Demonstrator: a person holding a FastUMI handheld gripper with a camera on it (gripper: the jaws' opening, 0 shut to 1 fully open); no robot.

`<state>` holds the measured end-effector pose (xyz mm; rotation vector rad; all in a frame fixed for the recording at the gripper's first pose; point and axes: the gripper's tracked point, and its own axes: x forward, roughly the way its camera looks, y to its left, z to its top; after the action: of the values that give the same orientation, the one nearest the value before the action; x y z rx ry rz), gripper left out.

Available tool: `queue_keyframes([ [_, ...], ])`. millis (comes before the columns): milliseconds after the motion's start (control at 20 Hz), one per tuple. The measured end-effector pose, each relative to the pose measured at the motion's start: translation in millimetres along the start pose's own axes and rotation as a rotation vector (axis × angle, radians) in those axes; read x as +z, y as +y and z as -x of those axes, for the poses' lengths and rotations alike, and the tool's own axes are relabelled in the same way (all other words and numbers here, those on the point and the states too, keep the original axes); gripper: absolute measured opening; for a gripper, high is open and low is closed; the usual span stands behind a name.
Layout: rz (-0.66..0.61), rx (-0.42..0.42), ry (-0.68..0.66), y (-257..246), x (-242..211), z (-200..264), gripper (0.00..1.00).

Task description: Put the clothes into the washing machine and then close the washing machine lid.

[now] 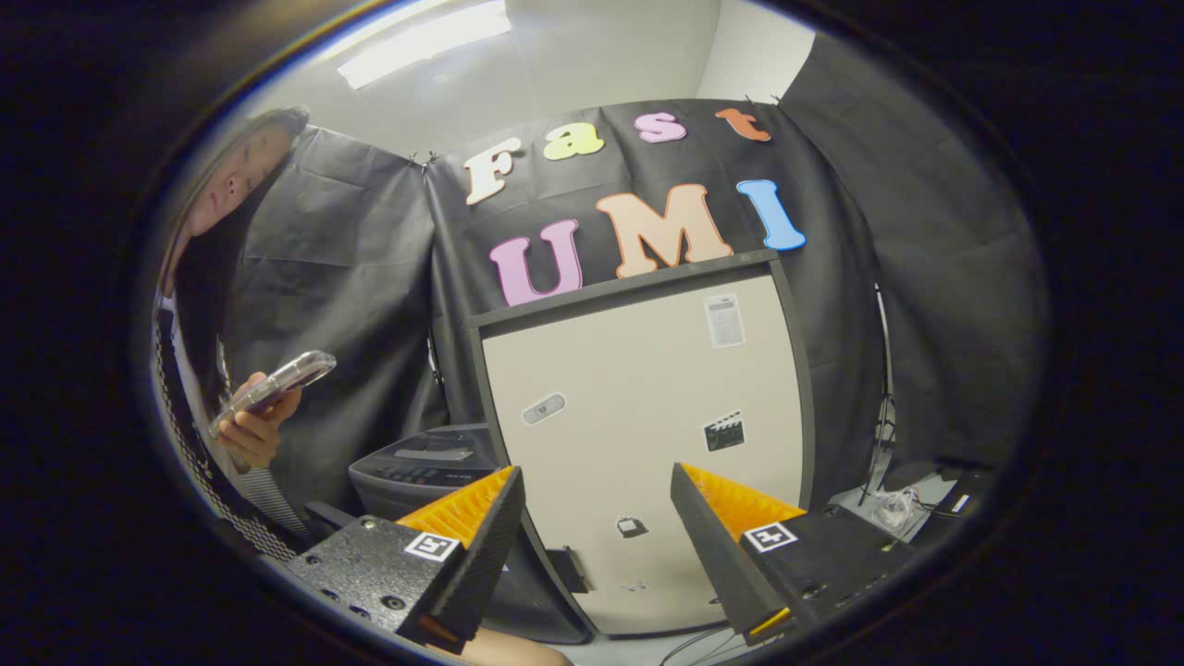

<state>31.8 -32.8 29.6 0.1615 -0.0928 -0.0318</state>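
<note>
Fingers (598, 546) spread apart and holding nothing face the washing machine's raised lid (638, 444) at 12 o'clock; closing remains.

No legible text: stickers on the washing machine lid (638, 407) are too small to read

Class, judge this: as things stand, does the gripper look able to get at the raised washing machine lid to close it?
Probably yes. The gripper is open and holds nothing, and the raised lid stands straight beyond its fingers with nothing between them.
</note>
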Motion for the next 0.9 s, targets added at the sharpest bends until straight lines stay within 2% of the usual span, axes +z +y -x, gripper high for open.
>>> queue_keyframes([
  [450,0.021,-0.015,0.057,7,-21,20,0.96],
  [550,0.041,-0.005,0.094,10,-31,24,0.96],
  [900,0.148,0.01,0.094,25,-32,26,0.97],
])
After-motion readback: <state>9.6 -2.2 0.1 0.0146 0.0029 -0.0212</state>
